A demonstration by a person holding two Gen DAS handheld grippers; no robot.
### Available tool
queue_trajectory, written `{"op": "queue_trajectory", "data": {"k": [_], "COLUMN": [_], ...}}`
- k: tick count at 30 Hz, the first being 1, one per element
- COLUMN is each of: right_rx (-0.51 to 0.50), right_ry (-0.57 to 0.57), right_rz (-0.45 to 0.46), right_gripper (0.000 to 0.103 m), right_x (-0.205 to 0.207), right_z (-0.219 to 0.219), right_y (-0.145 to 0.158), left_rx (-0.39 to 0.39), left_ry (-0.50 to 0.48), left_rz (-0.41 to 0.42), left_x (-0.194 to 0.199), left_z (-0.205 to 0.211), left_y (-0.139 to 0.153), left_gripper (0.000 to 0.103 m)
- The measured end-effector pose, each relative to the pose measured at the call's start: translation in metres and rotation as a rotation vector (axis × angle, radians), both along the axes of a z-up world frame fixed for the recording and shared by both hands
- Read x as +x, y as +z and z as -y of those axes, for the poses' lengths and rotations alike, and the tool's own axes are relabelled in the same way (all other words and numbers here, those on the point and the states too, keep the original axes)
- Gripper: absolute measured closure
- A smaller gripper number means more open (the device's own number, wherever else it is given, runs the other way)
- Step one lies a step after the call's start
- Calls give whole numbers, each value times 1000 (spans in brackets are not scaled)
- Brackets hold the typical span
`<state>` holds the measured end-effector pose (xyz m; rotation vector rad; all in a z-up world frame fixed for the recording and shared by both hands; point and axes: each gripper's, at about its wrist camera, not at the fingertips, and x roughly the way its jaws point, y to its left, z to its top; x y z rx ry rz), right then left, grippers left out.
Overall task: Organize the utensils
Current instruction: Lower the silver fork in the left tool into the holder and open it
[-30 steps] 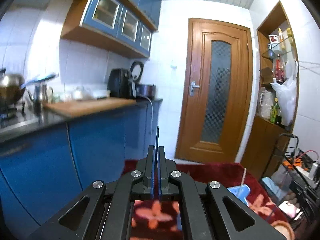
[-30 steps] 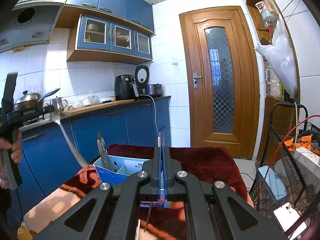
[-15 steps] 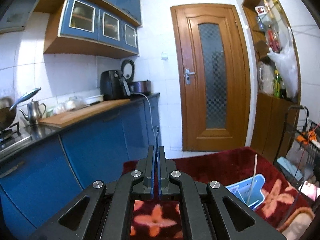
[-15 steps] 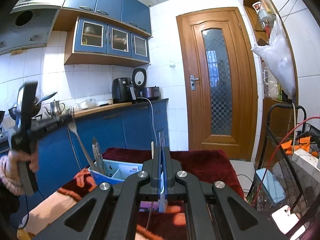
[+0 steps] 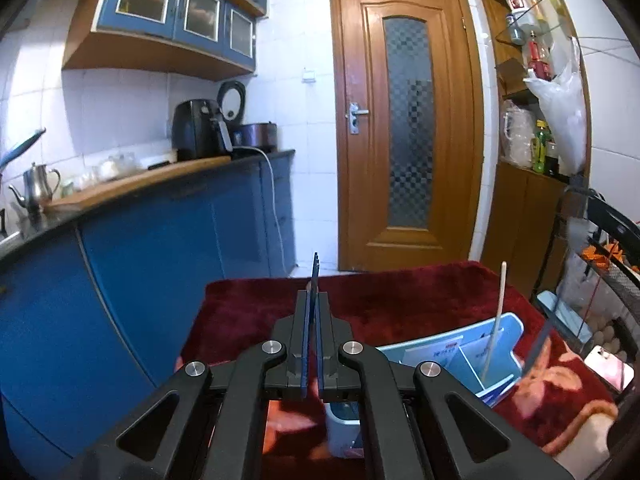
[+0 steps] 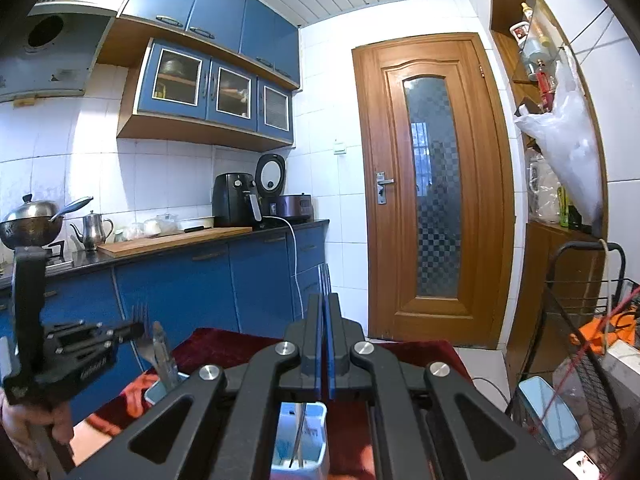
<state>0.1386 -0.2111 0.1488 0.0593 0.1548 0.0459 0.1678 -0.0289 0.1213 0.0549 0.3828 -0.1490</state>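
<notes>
My left gripper (image 5: 312, 300) is shut on a fork held edge-on; its tines (image 5: 316, 260) stick up past the fingertips. It shows at the left of the right wrist view (image 6: 132, 330), with the fork (image 6: 141, 322) over a light blue utensil organizer (image 6: 160, 392). The organizer (image 5: 452, 356) sits on a dark red cloth (image 5: 380, 300) with a chopstick (image 5: 496, 320) standing in it. My right gripper (image 6: 324, 312) is shut on another fork, tines (image 6: 324, 278) up, its handle (image 6: 299, 432) hanging over a compartment.
Blue kitchen cabinets with a worktop (image 5: 140, 184) run along the left. A wooden door (image 5: 404, 132) is ahead. A wire rack (image 6: 580, 340) and shelves (image 5: 536, 80) stand on the right. Tongs (image 6: 164, 356) stand in the organizer.
The left gripper has swung right and lowered with its fork toward the organizer. The right gripper has moved forward over the organizer, still holding its fork.
</notes>
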Motion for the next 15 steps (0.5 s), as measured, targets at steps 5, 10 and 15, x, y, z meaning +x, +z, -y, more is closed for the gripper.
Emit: {"op": "queue_trajectory", "data": {"k": [5, 10, 15], "right_rx": [-80, -87, -68], "right_ry": [5, 52, 87], "right_rz": [-26, -81, -116], "right_gripper": [100, 100, 100], "right_x": [14, 22, 20], "right_z": [-10, -15, -13], "right_y": [-18, -34, -42], "left_rx": [-23, -59, -90], "left_ry": [-15, -25, -31], "left_rz": [-43, -110, -114], "left_x": [7, 10, 4], "left_z": [1, 0, -3], "left_y": [-11, -21, -20], "left_gripper": [100, 97, 86]}}
